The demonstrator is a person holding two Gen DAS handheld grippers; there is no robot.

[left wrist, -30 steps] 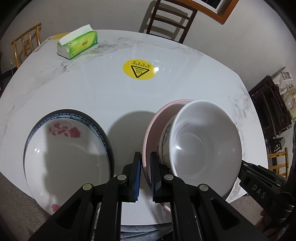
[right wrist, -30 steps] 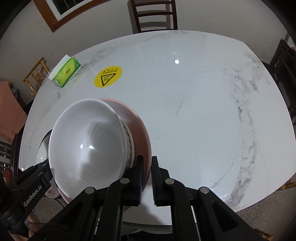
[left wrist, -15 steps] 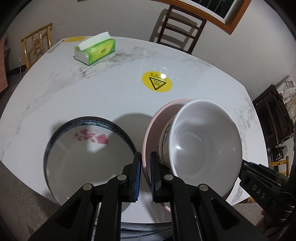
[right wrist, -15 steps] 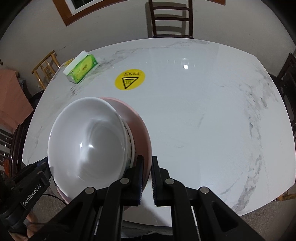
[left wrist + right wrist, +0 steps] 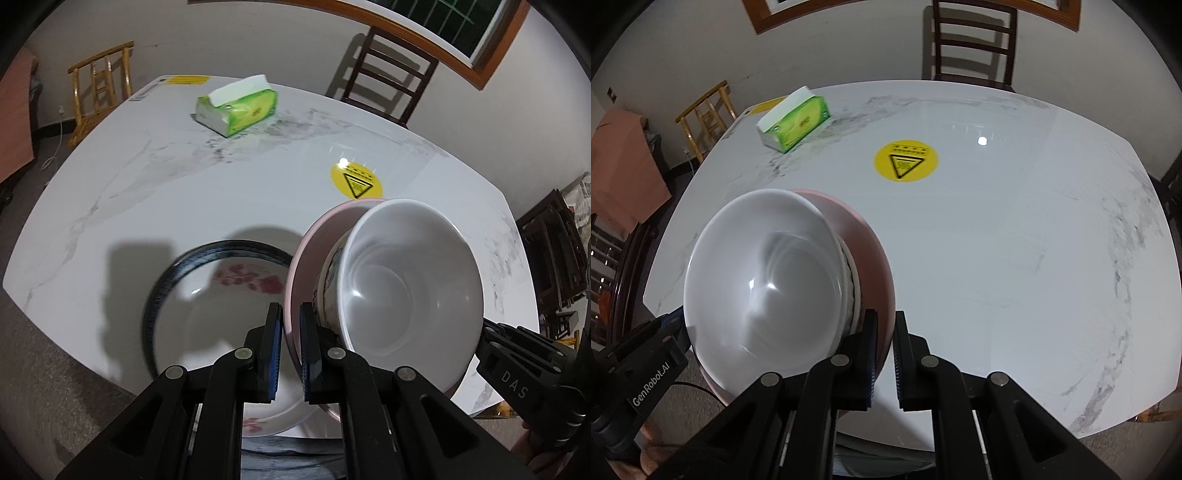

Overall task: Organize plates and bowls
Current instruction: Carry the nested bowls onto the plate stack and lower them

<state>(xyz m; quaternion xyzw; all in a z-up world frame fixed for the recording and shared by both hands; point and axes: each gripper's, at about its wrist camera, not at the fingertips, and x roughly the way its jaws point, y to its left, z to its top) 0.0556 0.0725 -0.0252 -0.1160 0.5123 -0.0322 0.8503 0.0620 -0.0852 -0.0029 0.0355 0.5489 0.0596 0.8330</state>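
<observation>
Both tongs were clamped on the pink plate [image 5: 301,258], left tongs [image 5: 291,350] on one rim, right tongs [image 5: 884,354] on the opposite one. A white bowl [image 5: 406,280] sat nested on it, so that stacking looked done. The pair hung tilted above the surface [image 5: 997,240], near its front edge. The floral plate [image 5: 207,314] lay there alone. Left to do, by my reading: set the stack down, likely on that plate.

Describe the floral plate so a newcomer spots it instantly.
On the white marble table, look at the near edge, left of the pink plate and white bowl held up by both tongs. The floral plate lies flat there; only it has a dark rim and red flowers.
</observation>
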